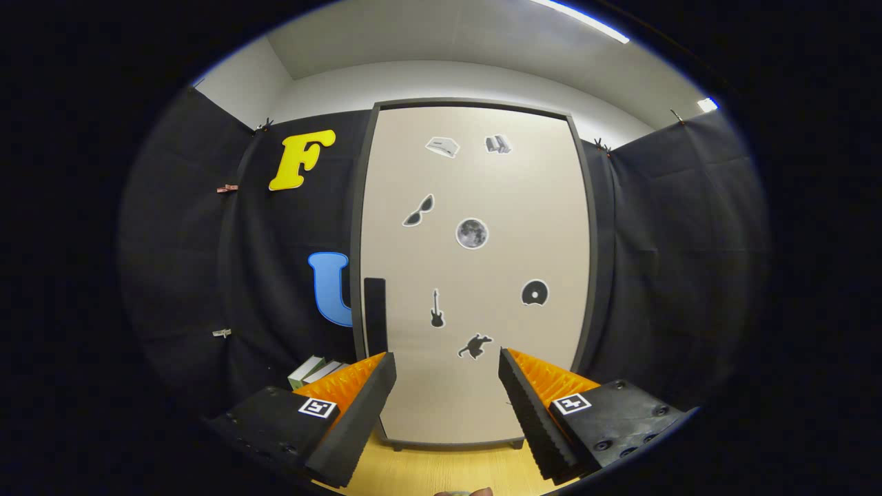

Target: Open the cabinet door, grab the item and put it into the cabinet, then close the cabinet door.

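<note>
A tall beige cabinet [475, 275] with a dark frame stands straight ahead on a wooden table [448, 472], its door shut. Several small stickers dot the door. A dark vertical handle [375, 315] sits on the door's left edge, beyond my left finger. My gripper [448, 362] is open, fingers spread wide in front of the door's lower part, with nothing between them. A small stack of books [315, 372], green and white, lies to the left of the cabinet, partly hidden behind my left finger [358, 406].
Black cloth walls close in the booth on the left, the right and behind the cabinet. A few clips hang on the left cloth. Wooden tabletop shows between the fingers in front of the cabinet's base.
</note>
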Demonstrator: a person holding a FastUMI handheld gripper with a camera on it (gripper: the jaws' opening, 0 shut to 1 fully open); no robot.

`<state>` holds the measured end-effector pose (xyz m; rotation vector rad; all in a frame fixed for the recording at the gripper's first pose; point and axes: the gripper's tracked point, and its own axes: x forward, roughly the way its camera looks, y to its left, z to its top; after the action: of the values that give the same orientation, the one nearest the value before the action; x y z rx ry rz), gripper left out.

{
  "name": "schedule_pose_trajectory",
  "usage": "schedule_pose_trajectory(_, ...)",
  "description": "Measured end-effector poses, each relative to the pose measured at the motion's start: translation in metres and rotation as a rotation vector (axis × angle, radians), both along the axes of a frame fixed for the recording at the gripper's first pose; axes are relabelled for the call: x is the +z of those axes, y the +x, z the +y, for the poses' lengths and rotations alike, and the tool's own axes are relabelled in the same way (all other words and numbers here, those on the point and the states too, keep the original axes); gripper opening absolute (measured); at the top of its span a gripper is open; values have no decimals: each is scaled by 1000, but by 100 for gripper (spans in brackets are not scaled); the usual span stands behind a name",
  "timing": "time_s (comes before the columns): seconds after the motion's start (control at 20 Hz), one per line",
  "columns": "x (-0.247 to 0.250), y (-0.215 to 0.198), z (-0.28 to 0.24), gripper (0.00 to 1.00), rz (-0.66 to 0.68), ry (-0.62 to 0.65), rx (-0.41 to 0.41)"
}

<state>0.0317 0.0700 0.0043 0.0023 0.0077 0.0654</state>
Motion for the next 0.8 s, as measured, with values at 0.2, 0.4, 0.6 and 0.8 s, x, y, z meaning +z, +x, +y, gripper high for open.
schedule_pose_trajectory(0.2,-5,39,34,97,5,-8,28)
schedule_pose_trajectory(0.4,-19,74,65,97,36,29,61)
schedule_pose_trajectory(0.6,-31,109,84,97,64,49,58)
schedule_pose_trajectory(0.8,-41,137,94,96,69,28,38)
